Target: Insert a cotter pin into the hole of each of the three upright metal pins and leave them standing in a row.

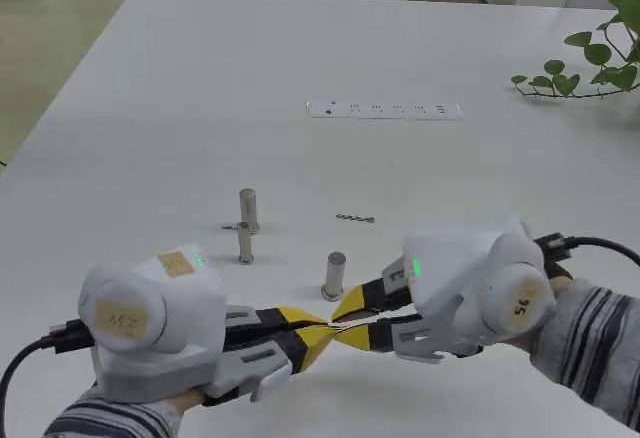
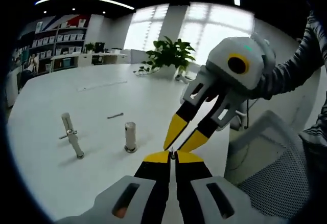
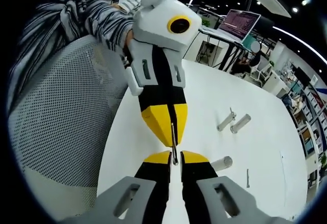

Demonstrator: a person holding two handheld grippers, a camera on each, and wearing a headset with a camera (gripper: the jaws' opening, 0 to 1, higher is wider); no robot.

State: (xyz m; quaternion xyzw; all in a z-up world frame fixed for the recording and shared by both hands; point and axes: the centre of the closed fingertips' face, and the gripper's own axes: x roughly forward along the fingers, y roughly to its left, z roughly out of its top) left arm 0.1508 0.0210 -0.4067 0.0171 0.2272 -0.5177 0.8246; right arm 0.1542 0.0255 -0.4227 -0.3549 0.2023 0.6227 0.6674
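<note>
Three short metal pins stand on the white table (image 1: 150, 108): one at the back (image 1: 248, 209), one just in front of it (image 1: 245, 243), one to the right (image 1: 335, 275). A cotter pin (image 1: 232, 226) seems to cross the back one. A loose cotter pin (image 1: 355, 219) lies further right. My left gripper (image 1: 325, 336) and right gripper (image 1: 347, 325) meet tip to tip near the table's front edge. Between them is another cotter pin (image 3: 173, 134), with the left gripper (image 2: 173, 156) shut on one end. The right gripper (image 3: 175, 157) is closed down on the other end.
A white power strip (image 1: 385, 110) lies across the middle of the table, and a leafy plant (image 1: 590, 58) hangs in at the far right. A mesh office chair (image 3: 61, 111) sits just off the table's near edge, below the grippers.
</note>
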